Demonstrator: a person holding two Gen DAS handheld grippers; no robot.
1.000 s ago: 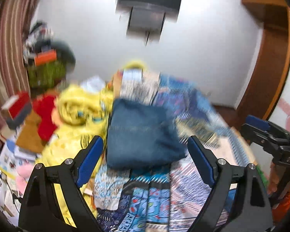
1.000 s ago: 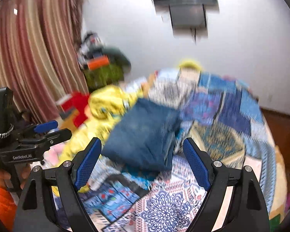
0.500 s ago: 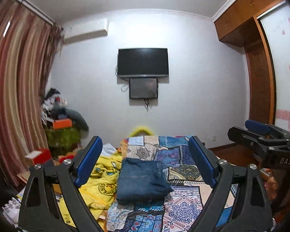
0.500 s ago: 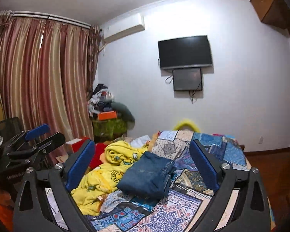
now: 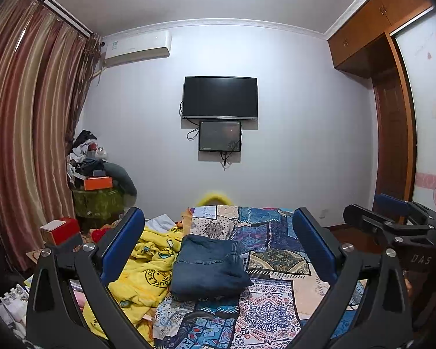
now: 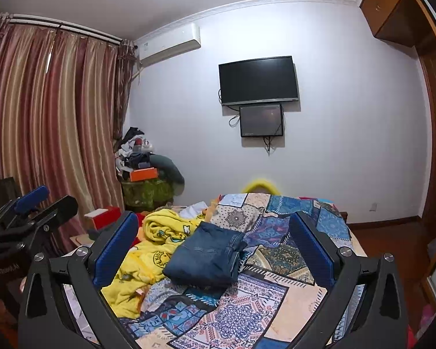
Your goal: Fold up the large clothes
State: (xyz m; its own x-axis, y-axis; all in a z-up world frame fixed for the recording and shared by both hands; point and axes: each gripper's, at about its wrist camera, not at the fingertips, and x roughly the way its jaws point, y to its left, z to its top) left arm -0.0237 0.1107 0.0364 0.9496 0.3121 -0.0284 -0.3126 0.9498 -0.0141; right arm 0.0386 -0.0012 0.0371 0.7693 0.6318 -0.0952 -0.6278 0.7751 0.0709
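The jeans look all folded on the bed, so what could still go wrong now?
1. The jeans lie half on the crumpled yellow blanket, so the fold might sag or slide open.
2. Both grippers, left and right, hang open above the bed; reaching in could snag the blanket instead.
3. The jeans' right edge looks bunched, so a nudge might undo it.

Between my left fingers: open air, my left gripper [image 5: 218,247] spread wide and holding nothing.
Between my right fingers: same, my right gripper [image 6: 213,244] empty.
Ahead, below: folded jeans [image 5: 209,267] on the quilt [image 5: 270,311], nothing on top.
Left of jeans: yellow blanket [image 5: 148,273] heaped, touching them.
Right of jeans: flat quilt.
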